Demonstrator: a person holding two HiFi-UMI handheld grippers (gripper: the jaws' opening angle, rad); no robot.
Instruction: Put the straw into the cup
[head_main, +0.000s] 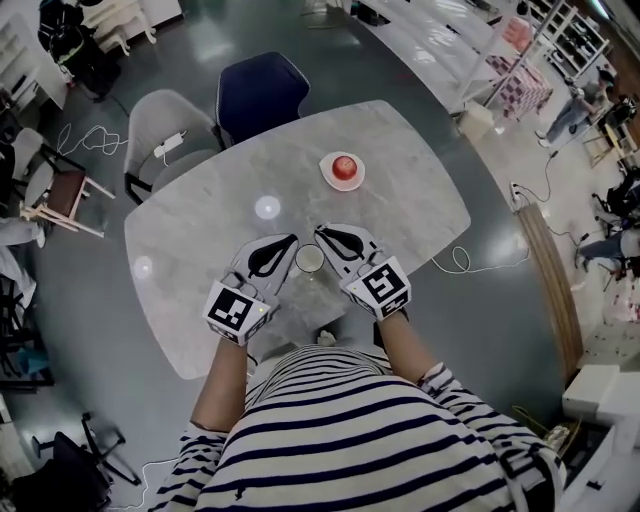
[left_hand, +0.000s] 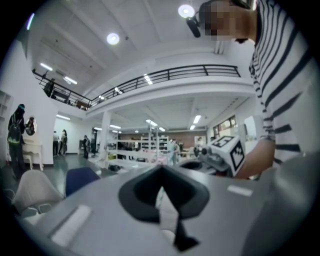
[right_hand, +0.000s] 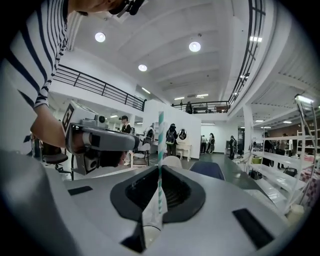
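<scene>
A pale cup (head_main: 309, 258) stands on the marble table (head_main: 200, 250), seen from above between my two grippers. My right gripper (head_main: 322, 233) (right_hand: 160, 169) is shut on a teal-and-white striped straw (right_hand: 160, 145). The straw sticks up past the jaws, and white wrapper paper (right_hand: 151, 212) hangs round its lower part. My left gripper (head_main: 289, 241) (left_hand: 161, 170) is shut on a strip of white wrapper paper (left_hand: 169, 212). Both gripper tips sit close together just beyond the cup. The straw itself does not show in the head view.
A red round thing on a pale plate (head_main: 343, 169) sits farther back on the table. A dark blue chair (head_main: 262, 92) and a grey chair (head_main: 168, 125) stand at the far edge. The person's striped shirt (head_main: 350, 440) fills the near side.
</scene>
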